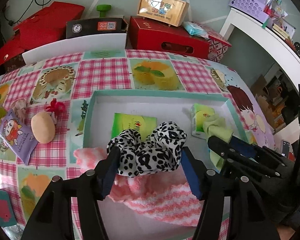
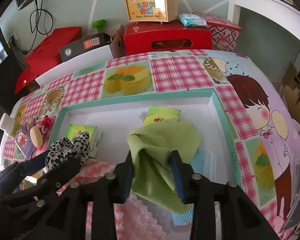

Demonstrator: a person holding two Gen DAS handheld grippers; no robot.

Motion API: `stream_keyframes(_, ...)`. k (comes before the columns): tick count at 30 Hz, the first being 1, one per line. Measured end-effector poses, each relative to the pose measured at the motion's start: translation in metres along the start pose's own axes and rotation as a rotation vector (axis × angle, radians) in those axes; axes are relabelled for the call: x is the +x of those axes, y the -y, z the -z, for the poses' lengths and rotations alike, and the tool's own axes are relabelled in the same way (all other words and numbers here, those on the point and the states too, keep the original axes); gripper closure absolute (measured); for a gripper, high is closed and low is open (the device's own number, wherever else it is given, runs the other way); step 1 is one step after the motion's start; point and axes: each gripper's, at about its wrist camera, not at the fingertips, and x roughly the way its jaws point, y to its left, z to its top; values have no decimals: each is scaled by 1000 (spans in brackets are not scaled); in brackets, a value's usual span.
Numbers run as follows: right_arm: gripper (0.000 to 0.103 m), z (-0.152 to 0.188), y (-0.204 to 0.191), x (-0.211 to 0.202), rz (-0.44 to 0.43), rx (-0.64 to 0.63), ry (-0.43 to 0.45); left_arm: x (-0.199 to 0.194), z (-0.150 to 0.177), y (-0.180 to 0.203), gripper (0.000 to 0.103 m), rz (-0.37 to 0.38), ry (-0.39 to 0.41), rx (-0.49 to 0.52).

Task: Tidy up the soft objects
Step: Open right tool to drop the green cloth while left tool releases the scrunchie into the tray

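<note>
Over a shallow white tray with a teal rim [image 1: 190, 97], on a table under a pink-checked cloth printed with cakes [image 1: 102, 74]. Left gripper [image 1: 149, 161] partly open around a leopard-print scrunchie [image 1: 150, 150]: left pad against the fabric, right pad just beside it, a firm grip not certain; scrunchie bunched above a pink-and-white striped fuzzy cloth [image 1: 160, 200] at the tray's near side. Right gripper [image 2: 153, 166] partly open too, with a light green cloth [image 2: 162, 146] draped between its blue pads and hanging loosely rather than pinched; whether the pads press on it, hard to tell. Under the green cloth, a pale blue textured pad [image 2: 204, 160]. In the tray's far part, two green tissue packs: one at the left [image 1: 134, 123] just behind the scrunchie, another at the right [image 1: 202, 116] touching the green cloth. Outside the tray on the left, a beige egg-shaped squishy [image 1: 43, 129], a purple cartoon packet [image 1: 17, 135] and a red scrunchie [image 1: 55, 107]. Beyond the table's far edge, red boxes [image 1: 168, 38] and a wooden carry-box [image 1: 163, 7].
</note>
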Motion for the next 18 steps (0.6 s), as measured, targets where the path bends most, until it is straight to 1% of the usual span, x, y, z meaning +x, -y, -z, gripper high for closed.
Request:
stream_keyframes(2, 54, -1, -1, 0, 4, -5, 2, -1, 0, -2, 40, 4, -1, -9)
stream_keyframes(4, 46, -1, -1, -2, 8, -6, 8, -3, 0, -4, 39, 4, 2, -14)
stream_keyframes(5, 44, -2, -1, -3, 8, -6, 11, -4, -1, -5, 36, 0, 4, -16)
stream_keyframes(6, 42, -2, -1, -5, 11, -6, 14, -5, -1, -7, 27, -4, 7, -20)
stream_keyframes(8, 38, -2, -1, -7, 23, -6, 18, -8, -2, -11, 20, -10, 16, -30)
stream_keyframes(9, 35, -3, -1, -7, 23, -4, 20, -10, -2, -13, 20, -4, 20, -37)
stream_keyframes(12, 33, -3, 1, -10, 21, 3, 26, -16, -3, -22, 20, 4, 31, -61)
stream_keyframes(17, 28, -3, -1, -11, 30, -5, 27, -26, -5, -36, 17, -9, 68, -96)
stream_keyframes(18, 26, -3, -1, -11, 32, -7, 27, -27, -6, -39, 17, -15, 74, -104)
